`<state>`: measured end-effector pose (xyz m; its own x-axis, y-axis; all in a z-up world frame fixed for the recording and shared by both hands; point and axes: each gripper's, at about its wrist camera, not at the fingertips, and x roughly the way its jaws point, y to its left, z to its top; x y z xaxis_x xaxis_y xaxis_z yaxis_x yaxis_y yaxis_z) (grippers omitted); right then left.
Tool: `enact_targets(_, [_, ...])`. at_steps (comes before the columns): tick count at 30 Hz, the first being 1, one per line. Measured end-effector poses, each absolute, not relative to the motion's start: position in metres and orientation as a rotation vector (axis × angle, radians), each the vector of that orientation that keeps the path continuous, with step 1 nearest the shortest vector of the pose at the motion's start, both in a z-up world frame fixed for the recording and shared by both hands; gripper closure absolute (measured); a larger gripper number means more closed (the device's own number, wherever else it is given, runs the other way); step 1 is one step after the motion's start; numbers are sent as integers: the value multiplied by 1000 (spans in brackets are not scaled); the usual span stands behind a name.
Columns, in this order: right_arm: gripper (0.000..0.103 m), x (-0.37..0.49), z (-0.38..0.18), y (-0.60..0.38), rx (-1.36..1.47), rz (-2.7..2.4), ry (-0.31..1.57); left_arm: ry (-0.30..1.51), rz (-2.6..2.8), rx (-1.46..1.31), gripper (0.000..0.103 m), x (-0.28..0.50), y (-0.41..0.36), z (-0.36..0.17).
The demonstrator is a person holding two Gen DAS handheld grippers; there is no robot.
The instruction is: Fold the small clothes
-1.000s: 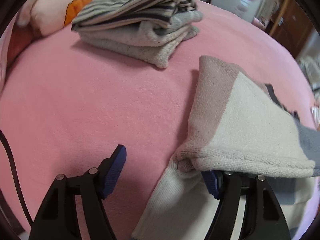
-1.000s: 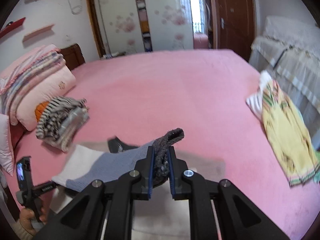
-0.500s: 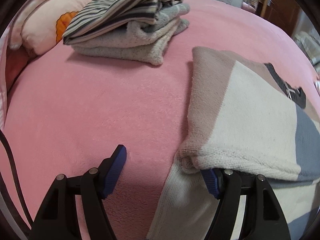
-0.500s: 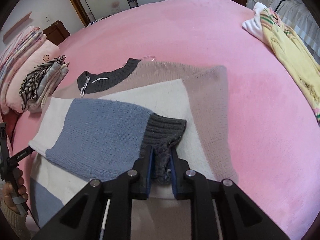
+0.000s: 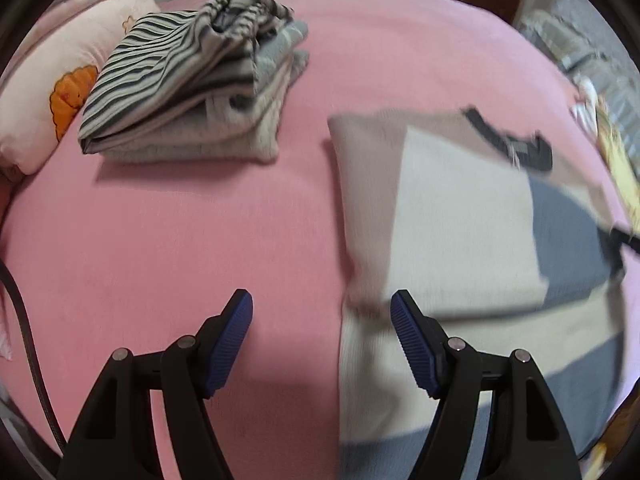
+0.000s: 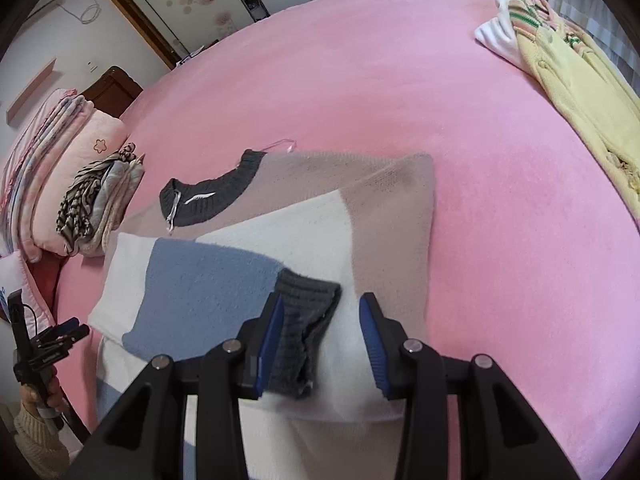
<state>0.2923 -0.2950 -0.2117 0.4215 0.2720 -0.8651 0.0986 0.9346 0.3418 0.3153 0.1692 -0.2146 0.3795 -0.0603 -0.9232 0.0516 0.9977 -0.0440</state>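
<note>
- On the pink bed [image 6: 400,80] lies the sweater [image 6: 304,232], spread flat, with a dark collar [image 6: 208,196] at its far end and a blue sleeve [image 6: 208,288] folded across its white middle.
- At the near end of that sleeve, the right gripper [image 6: 322,316] sits over the grey cuff [image 6: 304,320]. Its jaws have just been opening — the cuff is between them, lying against the left blue pad, while the right pad stands clear of it, so nothing is squeezed now.
- Near the sweater's left edge, the left gripper [image 5: 322,312] hangs with its jaws wide apart. Nothing is between them but pink bed. Its right finger [image 5: 412,340] is in front of the sweater's [image 5: 460,220] edge; I cannot tell if it touches the cloth.
- Far to the left, a pile of folded clothes [image 5: 192,88] sits by a pink pillow [image 5: 48,76], with a striped piece on top. It is well apart from the sweater.
- Far to the right, a yellow top [image 6: 576,92] lies loose on the bed.
- Down in the left corner of the right view, a hand [image 6: 36,404] in a cream sleeve holds the left gripper's handle.
</note>
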Motion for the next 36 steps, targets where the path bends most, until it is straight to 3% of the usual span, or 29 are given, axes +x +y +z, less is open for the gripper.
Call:
enact_targets(9, [61,305,-227,-284,284,113,1140,1213,-69,-145,37,389,164,-244])
enact_targets(17, [66,303,-223,-281,200,146,1107,1204,-81,-177,37,425,152,-263])
enact_targets(18, [66,304,-224,-281,201,148,1107,1204,-84,-186,40,427,152,-264])
enact_targets(20, [66,307,-227,-280,200,150,1113,1211,-116,-227,67,432,152,-268])
enact_targets(23, [66,303,-220,-277,159,165,1102,1186,-111,-181,83,432,143,-263])
enact_targets(32, [65,299,-224,-258,34,170,1120,1113,-81,-143,90,425,134,-248])
enact_targets(33, [71,298,-222,-257,23,159,1104,1106,-73,-137,91,424,134,-247])
enact_targets(34, [88,297,-219,-255,-10,134,1087,1097,-67,-132,92,423,133,-245])
enact_targets(36, [93,294,-214,-253,-42,117,1070,1068,-48,-102,92,421,130,-241])
